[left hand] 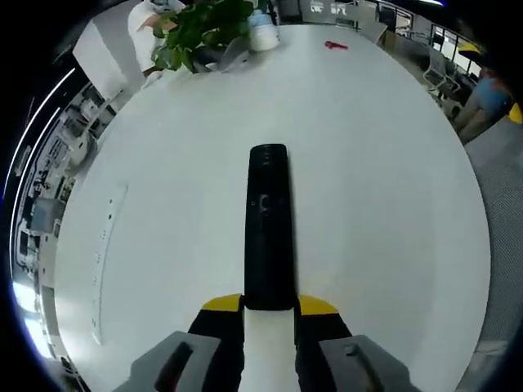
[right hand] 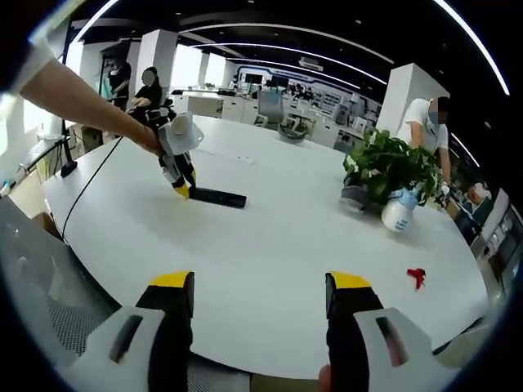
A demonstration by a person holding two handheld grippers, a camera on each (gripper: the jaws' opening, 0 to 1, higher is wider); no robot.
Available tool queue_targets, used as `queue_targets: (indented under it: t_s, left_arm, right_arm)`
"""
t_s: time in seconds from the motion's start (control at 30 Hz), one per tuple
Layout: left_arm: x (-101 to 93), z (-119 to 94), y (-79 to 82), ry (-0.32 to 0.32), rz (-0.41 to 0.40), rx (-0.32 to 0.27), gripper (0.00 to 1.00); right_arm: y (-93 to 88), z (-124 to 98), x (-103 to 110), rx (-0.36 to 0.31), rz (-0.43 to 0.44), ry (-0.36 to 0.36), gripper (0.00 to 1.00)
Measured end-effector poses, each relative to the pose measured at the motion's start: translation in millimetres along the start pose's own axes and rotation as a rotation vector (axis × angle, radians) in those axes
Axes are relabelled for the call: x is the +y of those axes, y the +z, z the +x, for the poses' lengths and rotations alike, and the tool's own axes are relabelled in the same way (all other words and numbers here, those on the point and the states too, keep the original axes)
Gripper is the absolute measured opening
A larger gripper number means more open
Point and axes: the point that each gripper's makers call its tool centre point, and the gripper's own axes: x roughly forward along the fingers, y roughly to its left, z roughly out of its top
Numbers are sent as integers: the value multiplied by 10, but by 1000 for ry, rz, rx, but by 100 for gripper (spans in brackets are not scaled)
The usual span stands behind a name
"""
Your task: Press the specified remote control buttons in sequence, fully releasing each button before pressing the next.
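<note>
Left gripper view: the left tool (left hand: 270, 308) is clamped on the near end of the black remote (left hand: 268, 224), which lies on the white counter (left hand: 384, 180), potted plant (left hand: 200, 28) beyond it.

Right gripper view: the right tool (right hand: 260, 287) stands apart over the counter's near edge, well apart from the remote (right hand: 217, 197).

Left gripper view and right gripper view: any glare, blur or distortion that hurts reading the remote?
Left gripper view: even light, soft sheen on the white table, remote sharp but its buttons too dark to read, fisheye bends the table edge. Right gripper view: ceiling strip lights curve, remote small and distant at the left tongs, right tongs crisp, open.
</note>
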Motion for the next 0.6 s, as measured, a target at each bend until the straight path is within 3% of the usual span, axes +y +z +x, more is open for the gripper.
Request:
queue_targets:
  t_s: [0.23,0.6]
  left_arm:
    - [-74,-11,-4,12,45,15,21]
    - [-212,-38,-34,4,39,41,21]
  right_arm:
    - [4,-1,1,-2,-4,0,67]
    - [31,-21,-18,-20,6,-7,67]
